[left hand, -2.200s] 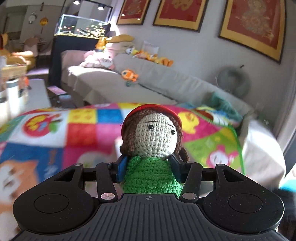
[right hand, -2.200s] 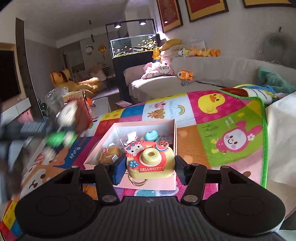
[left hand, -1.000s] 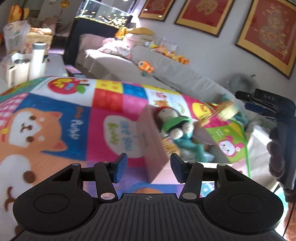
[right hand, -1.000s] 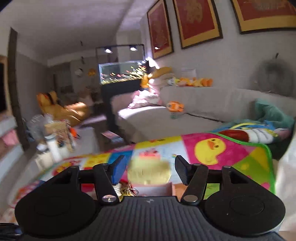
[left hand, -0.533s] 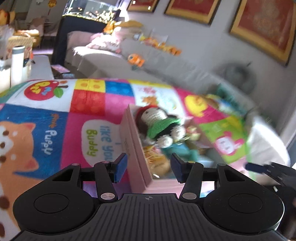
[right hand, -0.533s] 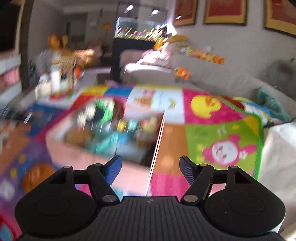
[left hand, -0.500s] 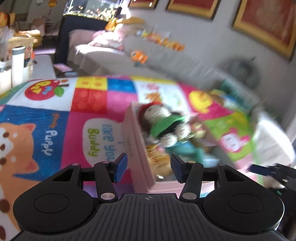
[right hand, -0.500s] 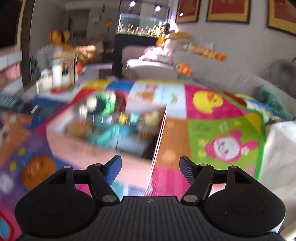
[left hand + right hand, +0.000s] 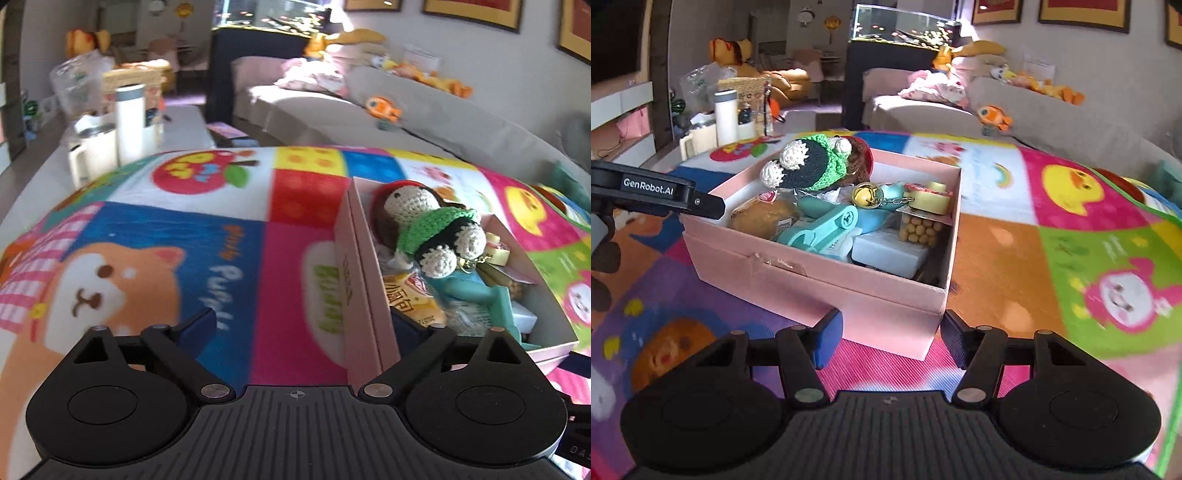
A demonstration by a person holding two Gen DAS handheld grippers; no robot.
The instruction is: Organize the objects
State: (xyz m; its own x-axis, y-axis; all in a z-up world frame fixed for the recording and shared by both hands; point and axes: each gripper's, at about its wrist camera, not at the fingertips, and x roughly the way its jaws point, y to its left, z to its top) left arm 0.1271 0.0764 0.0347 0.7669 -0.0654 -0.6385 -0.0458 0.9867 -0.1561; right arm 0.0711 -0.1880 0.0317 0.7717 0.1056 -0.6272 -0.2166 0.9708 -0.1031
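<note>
A pink box [image 9: 347,266] stands on the colourful play mat. In it lie a crochet doll [image 9: 424,221] in a green dress, a yellow toy camera [image 9: 929,199], a teal toy [image 9: 827,229] and a bread packet [image 9: 761,218]. My left gripper [image 9: 301,328] is low at the box's left side. Its jaws are opening wide, with the box's left wall between them, untouched by the pads. My right gripper [image 9: 891,343] sits low at the box's [image 9: 812,280] near corner. Its jaws are closing with that corner just ahead between them, the pads not pressing on it.
The play mat [image 9: 147,240] spreads wide to the left of the box and to its right [image 9: 1071,258]. A white bottle [image 9: 129,118] and jug stand at the mat's far left edge. Behind are a sofa [image 9: 1052,122] with plush toys and a fish tank [image 9: 901,26].
The doll and the yellow camera left the grippers and now lie in the box. The left jaws have spread wide beside the box's wall. The right gripper has dropped to the box's near corner.
</note>
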